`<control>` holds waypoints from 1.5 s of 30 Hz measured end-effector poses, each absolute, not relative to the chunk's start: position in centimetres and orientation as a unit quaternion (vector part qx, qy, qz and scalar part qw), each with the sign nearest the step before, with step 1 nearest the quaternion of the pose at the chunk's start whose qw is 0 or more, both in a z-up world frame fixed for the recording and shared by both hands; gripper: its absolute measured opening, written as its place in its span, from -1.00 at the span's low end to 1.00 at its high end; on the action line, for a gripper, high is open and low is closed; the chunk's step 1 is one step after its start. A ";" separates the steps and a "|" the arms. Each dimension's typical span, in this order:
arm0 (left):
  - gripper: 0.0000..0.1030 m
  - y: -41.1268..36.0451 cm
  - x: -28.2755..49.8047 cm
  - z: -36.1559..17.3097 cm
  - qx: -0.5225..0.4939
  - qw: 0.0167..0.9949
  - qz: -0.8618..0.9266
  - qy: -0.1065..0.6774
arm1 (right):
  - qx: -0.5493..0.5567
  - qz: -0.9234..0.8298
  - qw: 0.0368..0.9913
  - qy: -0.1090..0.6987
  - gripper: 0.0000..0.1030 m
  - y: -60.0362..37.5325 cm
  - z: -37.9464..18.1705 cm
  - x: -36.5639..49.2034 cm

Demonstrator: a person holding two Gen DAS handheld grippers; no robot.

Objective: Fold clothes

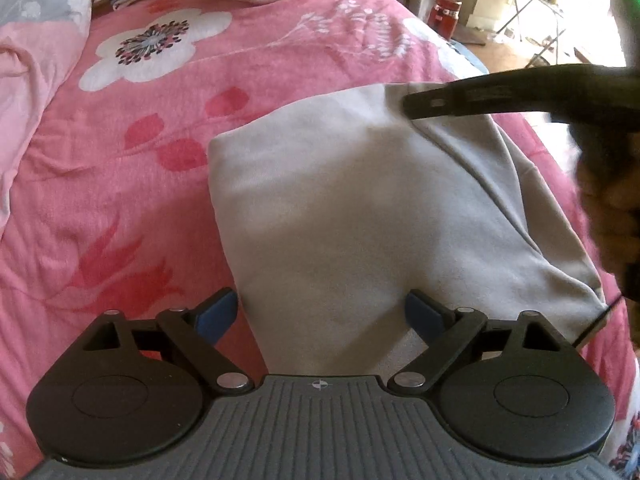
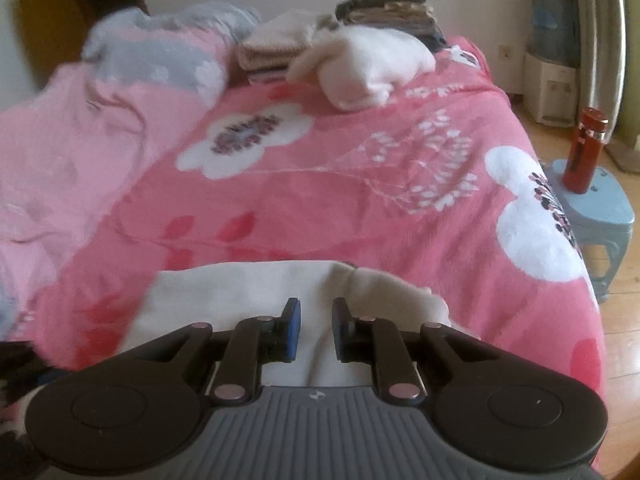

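The grey garment (image 1: pixel 352 208) lies folded near the bed's (image 1: pixel 120 160) near right edge. The left gripper (image 1: pixel 320 316) has its jaws wide apart; the right gripper (image 2: pixel 313 330) has its jaws narrowly apart, empty. A careless nudge could undo the loose right flap or drag it off the edge.

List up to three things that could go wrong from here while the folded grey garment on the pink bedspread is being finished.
1. Both grippers are open: the left gripper and the right gripper hover over the grey garment, so nothing pins the fold and it might spring loose.
2. The garment's right part lies near the bedspread's edge and could slide off.
3. The right gripper's finger over the far corner might snag and drag a layer.
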State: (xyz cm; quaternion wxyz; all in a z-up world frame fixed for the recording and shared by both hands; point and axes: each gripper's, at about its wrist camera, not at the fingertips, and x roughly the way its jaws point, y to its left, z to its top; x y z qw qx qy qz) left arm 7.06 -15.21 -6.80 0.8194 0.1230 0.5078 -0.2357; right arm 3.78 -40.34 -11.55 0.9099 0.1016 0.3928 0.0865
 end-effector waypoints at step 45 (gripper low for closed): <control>0.83 -14.7 6.6 -7.0 0.116 0.827 -0.233 0.499 | 0.092 0.141 0.891 0.422 -0.46 -39.9 -13.1 -7.0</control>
